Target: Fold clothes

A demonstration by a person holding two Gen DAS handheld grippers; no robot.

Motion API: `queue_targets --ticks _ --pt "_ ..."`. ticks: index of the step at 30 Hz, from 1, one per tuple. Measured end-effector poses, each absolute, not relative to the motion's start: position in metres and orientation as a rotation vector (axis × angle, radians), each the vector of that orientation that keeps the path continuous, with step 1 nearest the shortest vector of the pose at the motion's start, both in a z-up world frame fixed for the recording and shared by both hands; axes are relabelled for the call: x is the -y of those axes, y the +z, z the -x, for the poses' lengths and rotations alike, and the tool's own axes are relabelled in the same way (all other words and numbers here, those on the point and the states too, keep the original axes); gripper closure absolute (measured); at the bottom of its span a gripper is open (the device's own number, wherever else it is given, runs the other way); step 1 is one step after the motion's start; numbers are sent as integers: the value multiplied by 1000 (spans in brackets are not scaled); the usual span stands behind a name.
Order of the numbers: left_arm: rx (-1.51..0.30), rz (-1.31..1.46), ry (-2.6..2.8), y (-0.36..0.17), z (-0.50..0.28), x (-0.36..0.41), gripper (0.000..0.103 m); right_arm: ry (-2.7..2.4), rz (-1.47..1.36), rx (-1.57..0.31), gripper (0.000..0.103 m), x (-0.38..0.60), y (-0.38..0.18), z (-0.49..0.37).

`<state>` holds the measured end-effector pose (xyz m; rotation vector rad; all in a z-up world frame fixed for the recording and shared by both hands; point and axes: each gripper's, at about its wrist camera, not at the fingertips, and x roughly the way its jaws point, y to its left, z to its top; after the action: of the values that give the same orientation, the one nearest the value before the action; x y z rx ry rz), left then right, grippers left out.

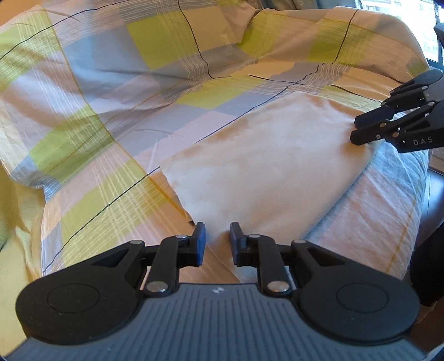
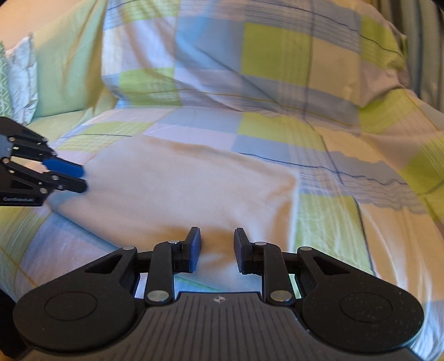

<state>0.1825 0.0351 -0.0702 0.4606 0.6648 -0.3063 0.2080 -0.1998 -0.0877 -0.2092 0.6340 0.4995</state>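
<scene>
A cream folded garment [image 1: 263, 166] [image 2: 180, 188] lies flat on a plaid bed cover [image 1: 111, 83] [image 2: 277, 64]. In the left wrist view, my left gripper [image 1: 217, 230] is at the garment's near corner, with a pucker of cloth pinched between its blue pads. The right gripper [image 1: 356, 127] comes in from the right edge and grips the garment's other near corner. In the right wrist view, the right gripper [image 2: 217, 236] is shut on a bulge of the cream cloth. The left gripper [image 2: 82, 179] bites the garment's left corner.
The bed cover is checked in green, blue and peach, with rumpled ridges beyond the garment. A pale pillow [image 2: 22, 75] leans at the far left. The bed's edge drops to dark floor [image 1: 433, 194] on the right, under a bright window [image 1: 402, 16].
</scene>
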Motion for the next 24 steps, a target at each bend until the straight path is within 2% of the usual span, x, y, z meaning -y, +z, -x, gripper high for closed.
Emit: queue_targets --ticks 5,10,15,24 --pt "-588 -456 -330 -63 -150 -19 87 474 212 -581 79 203 -83 -184" --pt "-637 -479 -322 -78 -153 -9 88 555 198 -529 79 187 -81 -161" --pt "-649 -441 -319 -78 -155 -12 87 542 145 -616 79 189 -93 -175" --pt "-648 -435 -302 -77 -153 -10 87 529 176 -620 75 186 -94 -170"
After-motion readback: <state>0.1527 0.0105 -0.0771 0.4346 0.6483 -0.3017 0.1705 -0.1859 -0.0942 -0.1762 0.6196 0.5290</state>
